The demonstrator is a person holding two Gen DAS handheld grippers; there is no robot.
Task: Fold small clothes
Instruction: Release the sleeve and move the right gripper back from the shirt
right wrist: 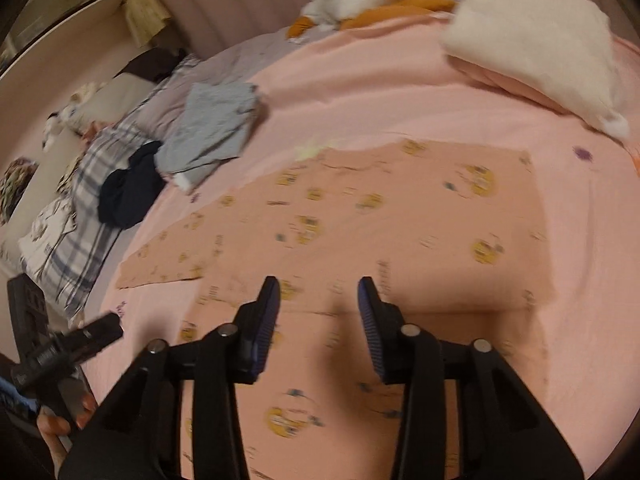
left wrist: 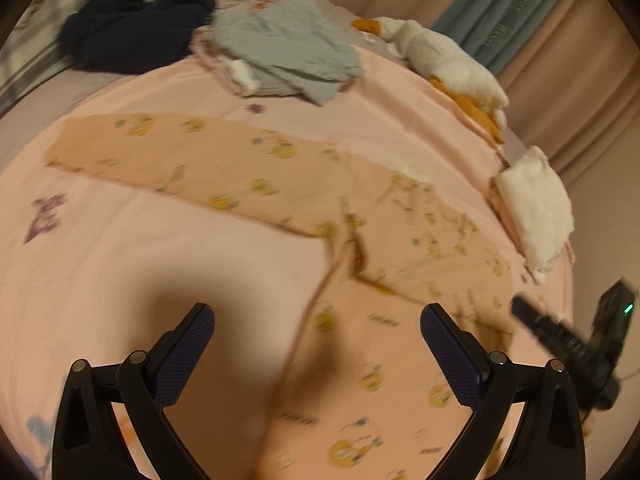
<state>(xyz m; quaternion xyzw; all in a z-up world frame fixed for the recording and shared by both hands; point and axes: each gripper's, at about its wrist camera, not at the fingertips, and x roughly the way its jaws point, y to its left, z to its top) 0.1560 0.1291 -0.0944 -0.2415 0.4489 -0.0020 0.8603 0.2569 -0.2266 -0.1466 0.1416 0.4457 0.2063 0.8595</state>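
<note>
The left gripper (left wrist: 316, 324) hangs spread and empty over the printed garment (left wrist: 256, 168); the right gripper (right wrist: 319, 300), part-open, grasps nothing; pinch both near corners evenly before folding.

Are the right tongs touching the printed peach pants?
Cannot tell. In the right wrist view the right tongs hover open above the printed peach pants; blur hides any gap.

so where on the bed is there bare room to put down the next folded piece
Bare pink sheet lies left of the printed garment, and between it and the white folded stack. The far corner is crowded: grey clothes, dark garment, plush duck.
</note>
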